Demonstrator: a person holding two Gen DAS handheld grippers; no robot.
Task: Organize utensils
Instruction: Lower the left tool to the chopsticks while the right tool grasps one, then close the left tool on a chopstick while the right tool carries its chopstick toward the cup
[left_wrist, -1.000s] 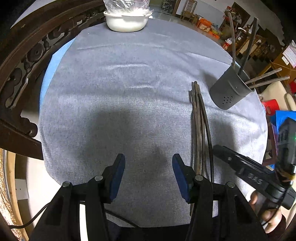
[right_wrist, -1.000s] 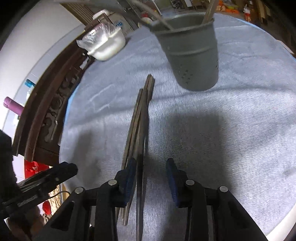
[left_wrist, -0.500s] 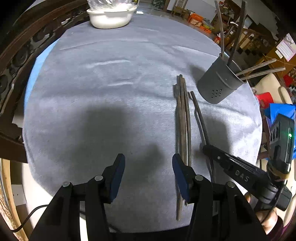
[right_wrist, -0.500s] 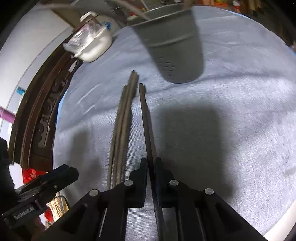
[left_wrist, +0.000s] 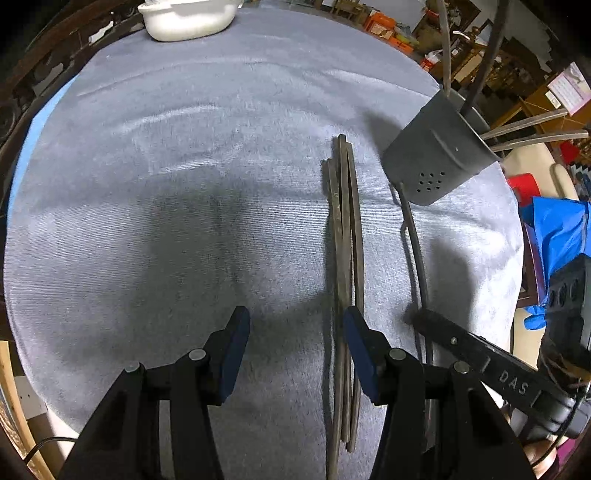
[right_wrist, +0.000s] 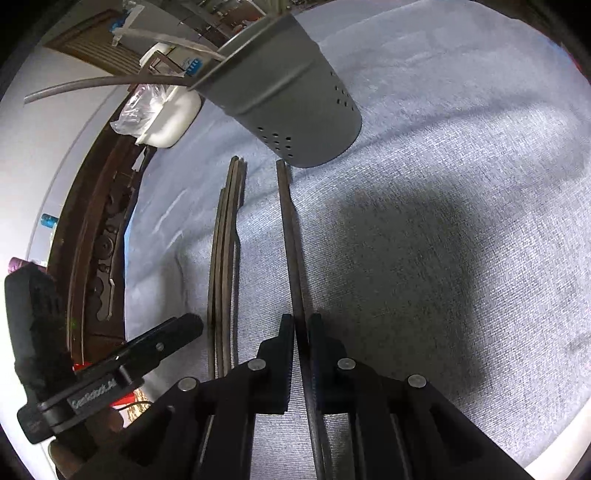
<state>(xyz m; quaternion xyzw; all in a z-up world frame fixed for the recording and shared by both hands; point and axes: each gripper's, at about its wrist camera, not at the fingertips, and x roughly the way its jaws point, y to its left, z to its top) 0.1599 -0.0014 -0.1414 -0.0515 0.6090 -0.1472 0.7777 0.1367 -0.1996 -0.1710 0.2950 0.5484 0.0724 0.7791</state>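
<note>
My right gripper (right_wrist: 302, 325) is shut on one dark chopstick (right_wrist: 290, 236), held just above the cloth with its far tip close to the base of the grey holder (right_wrist: 291, 99). The same chopstick (left_wrist: 415, 251) and right gripper (left_wrist: 424, 319) show in the left wrist view. A bundle of dark chopsticks (left_wrist: 345, 266) lies on the cloth left of it, also in the right wrist view (right_wrist: 223, 266). The grey perforated holder (left_wrist: 436, 162) has several chopsticks in it. My left gripper (left_wrist: 295, 325) is open and empty, its right finger over the bundle.
A grey cloth (left_wrist: 177, 192) covers the round table. A white bowl with plastic wrap (left_wrist: 188, 18) stands at the far edge, also in the right wrist view (right_wrist: 166, 114). A carved dark wooden rim (right_wrist: 96, 236) runs along the left. Clutter lies beyond the table's right edge.
My right gripper closed on one chopstick and drew it rightward out of the bundle, toward the holder. My left gripper stayed open and shifted slightly forward.
</note>
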